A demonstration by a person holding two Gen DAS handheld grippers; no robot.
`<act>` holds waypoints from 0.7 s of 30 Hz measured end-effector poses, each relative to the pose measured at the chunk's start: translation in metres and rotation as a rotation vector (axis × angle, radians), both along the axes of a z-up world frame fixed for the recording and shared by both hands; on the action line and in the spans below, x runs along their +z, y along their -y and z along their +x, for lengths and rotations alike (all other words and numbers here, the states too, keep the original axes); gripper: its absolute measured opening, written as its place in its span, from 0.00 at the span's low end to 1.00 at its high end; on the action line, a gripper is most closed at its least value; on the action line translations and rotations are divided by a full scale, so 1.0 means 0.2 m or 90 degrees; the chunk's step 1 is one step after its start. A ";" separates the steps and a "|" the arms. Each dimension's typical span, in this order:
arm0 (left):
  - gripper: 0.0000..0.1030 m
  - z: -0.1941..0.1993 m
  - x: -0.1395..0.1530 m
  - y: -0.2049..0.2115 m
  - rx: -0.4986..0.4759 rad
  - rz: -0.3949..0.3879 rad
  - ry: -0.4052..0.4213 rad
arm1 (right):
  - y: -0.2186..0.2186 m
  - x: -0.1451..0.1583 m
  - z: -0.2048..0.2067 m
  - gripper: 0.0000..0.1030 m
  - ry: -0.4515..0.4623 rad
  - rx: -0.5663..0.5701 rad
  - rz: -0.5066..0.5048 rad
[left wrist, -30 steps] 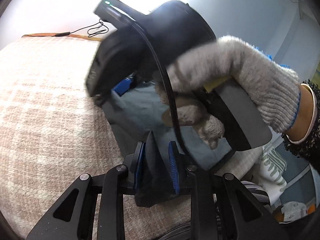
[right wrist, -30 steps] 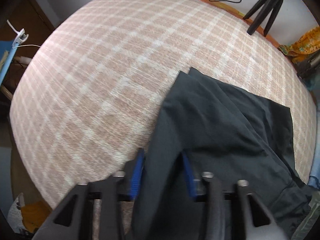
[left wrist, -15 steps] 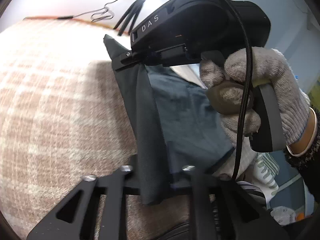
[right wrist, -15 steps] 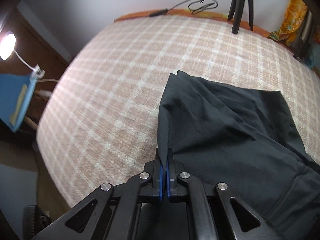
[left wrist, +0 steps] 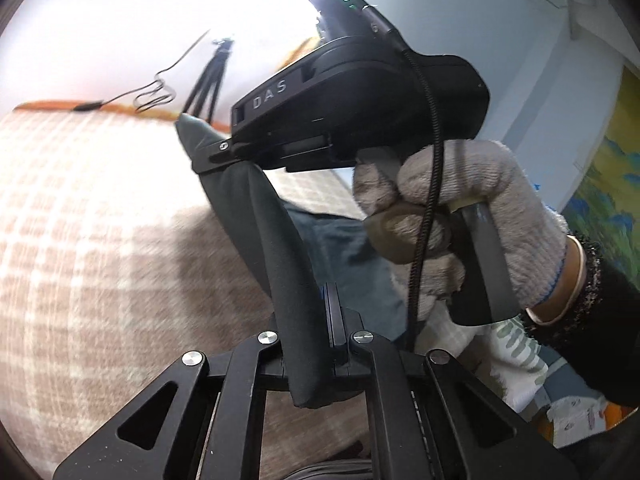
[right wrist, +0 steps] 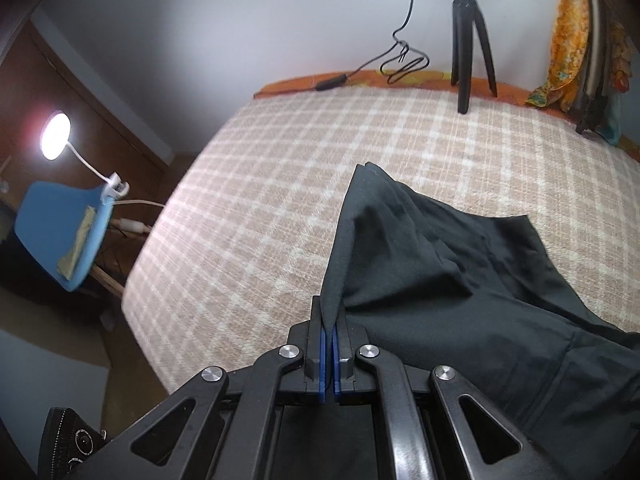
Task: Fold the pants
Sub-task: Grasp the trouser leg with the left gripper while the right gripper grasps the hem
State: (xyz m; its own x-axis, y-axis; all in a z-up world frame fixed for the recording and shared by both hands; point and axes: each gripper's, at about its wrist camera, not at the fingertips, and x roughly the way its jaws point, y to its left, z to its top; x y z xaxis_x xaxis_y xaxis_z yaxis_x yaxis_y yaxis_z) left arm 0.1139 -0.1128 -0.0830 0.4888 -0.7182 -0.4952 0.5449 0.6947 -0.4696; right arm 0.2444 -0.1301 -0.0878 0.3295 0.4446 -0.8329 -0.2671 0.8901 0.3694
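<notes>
While both tools, the left tool (left wrist: 320, 320) and right tool (right wrist: 330, 344), stay clamped on the pants (right wrist: 460, 280), we judge the thin hem could slip free, dropping onto the bed (right wrist: 260, 200).

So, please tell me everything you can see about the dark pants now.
The pants are dark, near-black, of soft matte cloth, creased and partly bunched. Most of them lie on the checked bed cover. One edge is lifted in a taut fold, pinched by the right hand-held gripper, which is shut on it. The left hand-held gripper is shut on another fold.
</notes>
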 end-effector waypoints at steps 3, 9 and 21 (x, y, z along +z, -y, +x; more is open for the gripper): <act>0.06 -0.01 0.07 0.08 -0.025 0.008 0.018 | 0.07 0.07 -0.02 0.00 0.015 -0.004 0.020; 0.06 -0.01 0.17 0.26 -0.073 0.028 0.054 | 0.24 0.21 -0.06 0.00 0.048 -0.027 0.059; 0.06 0.00 0.24 0.66 -0.189 0.045 0.076 | 0.72 0.38 -0.19 0.00 0.091 -0.096 0.082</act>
State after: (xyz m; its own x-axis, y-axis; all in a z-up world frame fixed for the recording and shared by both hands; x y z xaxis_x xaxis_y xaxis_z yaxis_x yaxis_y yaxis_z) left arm 0.1139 -0.2457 -0.0345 0.3209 -0.8039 -0.5008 0.7768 0.5260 -0.3464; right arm 0.2064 -0.2733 -0.0120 0.5109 0.4813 -0.7123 -0.1929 0.8717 0.4506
